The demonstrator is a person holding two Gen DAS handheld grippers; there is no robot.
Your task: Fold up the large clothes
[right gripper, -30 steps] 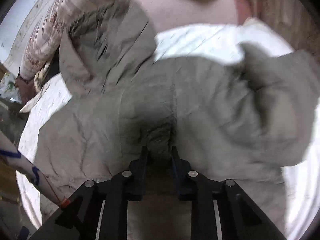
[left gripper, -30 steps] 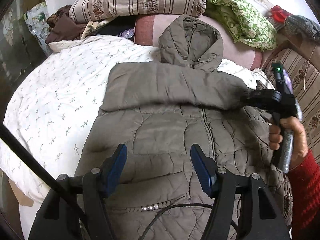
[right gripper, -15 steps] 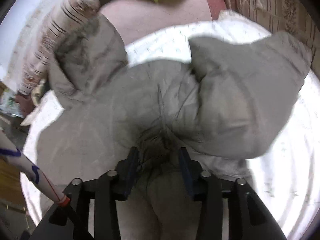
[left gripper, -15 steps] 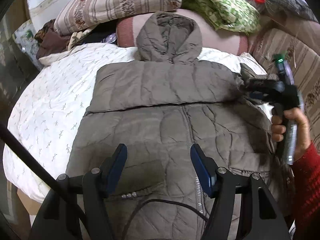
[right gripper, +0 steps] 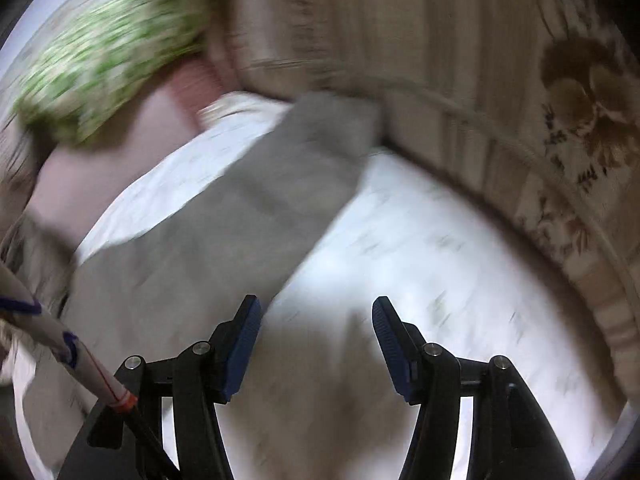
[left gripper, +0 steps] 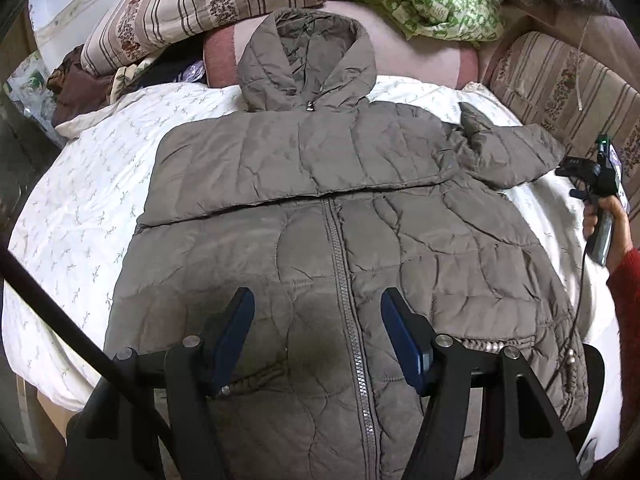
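Note:
A grey-brown hooded puffer jacket (left gripper: 340, 220) lies front-up on the white bed, zipper closed, hood toward the pillows. Its left sleeve is folded across the chest (left gripper: 300, 160). Its right sleeve (left gripper: 508, 152) lies out toward the right edge; it also shows blurred in the right wrist view (right gripper: 248, 208). My left gripper (left gripper: 316, 332) is open and empty above the jacket's lower front. My right gripper (right gripper: 316, 336) is open and empty over the sheet beside the sleeve; it also shows in the left wrist view (left gripper: 580, 176), held off the bed's right side.
A white patterned sheet (left gripper: 80, 200) covers the bed. Striped pillow (left gripper: 208, 8), pink bolster (left gripper: 420, 60) and green-white cloth (left gripper: 432, 0) lie at the head. A striped sofa back (left gripper: 568, 76) borders the right side. Dark clothes (left gripper: 76, 84) pile at far left.
My right gripper opened, let go of the right sleeve and drew back to the right. The sleeve now lies out on the bed. My left gripper shifted to over the zipper.

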